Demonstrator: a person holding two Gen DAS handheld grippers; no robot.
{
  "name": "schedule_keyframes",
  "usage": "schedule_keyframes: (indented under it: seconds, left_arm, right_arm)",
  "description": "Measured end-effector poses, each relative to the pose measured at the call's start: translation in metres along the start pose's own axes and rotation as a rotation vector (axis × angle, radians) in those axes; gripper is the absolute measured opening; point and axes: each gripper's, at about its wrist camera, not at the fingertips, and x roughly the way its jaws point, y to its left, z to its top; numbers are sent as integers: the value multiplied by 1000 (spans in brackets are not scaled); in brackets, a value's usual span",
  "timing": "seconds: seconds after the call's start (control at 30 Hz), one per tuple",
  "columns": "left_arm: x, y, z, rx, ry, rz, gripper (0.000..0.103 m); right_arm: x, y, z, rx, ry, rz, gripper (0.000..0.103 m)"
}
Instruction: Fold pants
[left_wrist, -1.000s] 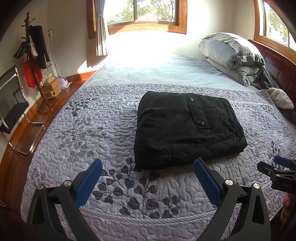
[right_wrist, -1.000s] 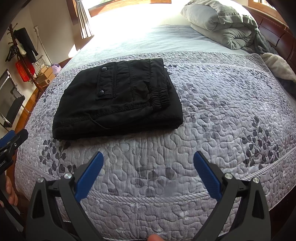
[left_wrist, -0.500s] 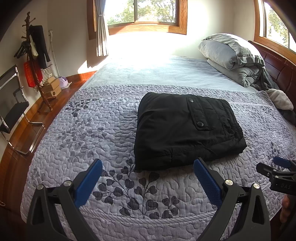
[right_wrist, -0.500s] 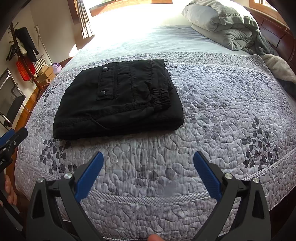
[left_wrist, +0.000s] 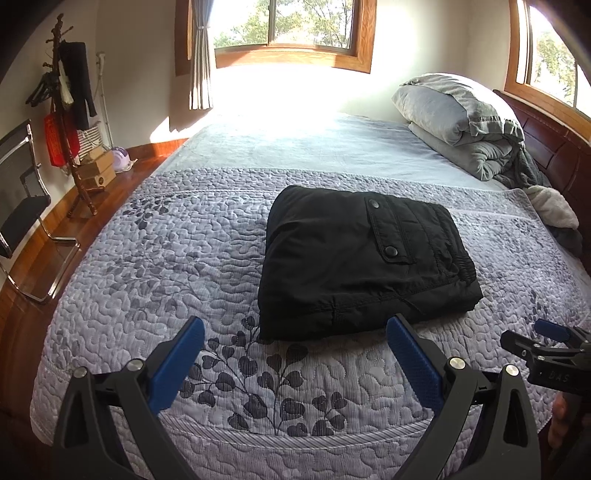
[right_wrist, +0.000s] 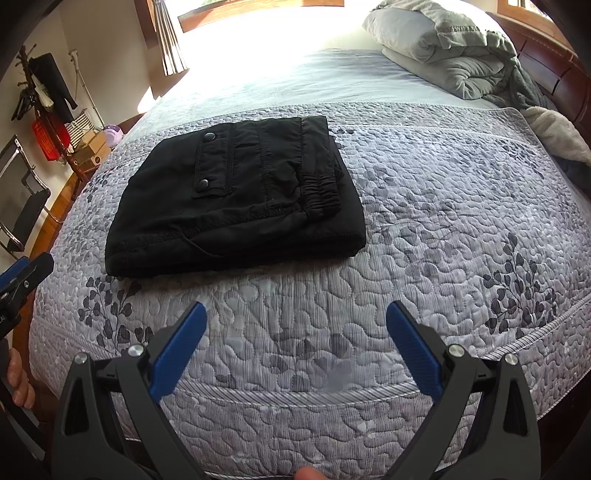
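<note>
Sitting in a tidy black rectangle on the quilted bedspread (left_wrist: 155, 258), the pants (left_wrist: 354, 266) look folded already: layers stacked, pocket flap and snaps on top, elastic cuff tucked along one edge. Left gripper (left_wrist: 295, 354) hangs just short of the bundle's near edge, blue pads spread wide, nothing between them. Right gripper (right_wrist: 295, 339) is the same story, jaws apart and empty, hovering over bare quilt near the bed's front edge, clear of the cloth. By my read, folding is done; at most a little squaring-up or smoothing remains.
</note>
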Motion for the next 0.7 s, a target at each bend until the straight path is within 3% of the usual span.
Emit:
schedule_keyframes:
  seconds: [0.23,0.7]
  left_arm:
    - [-3,12,4,-82,-22,-6,100]
    - [0,5,0,-21,-12,44,100]
  right_arm:
    - [2,-2,-1,4,5,-2,97]
    - [7,-3,-3,3,15,-2,97]
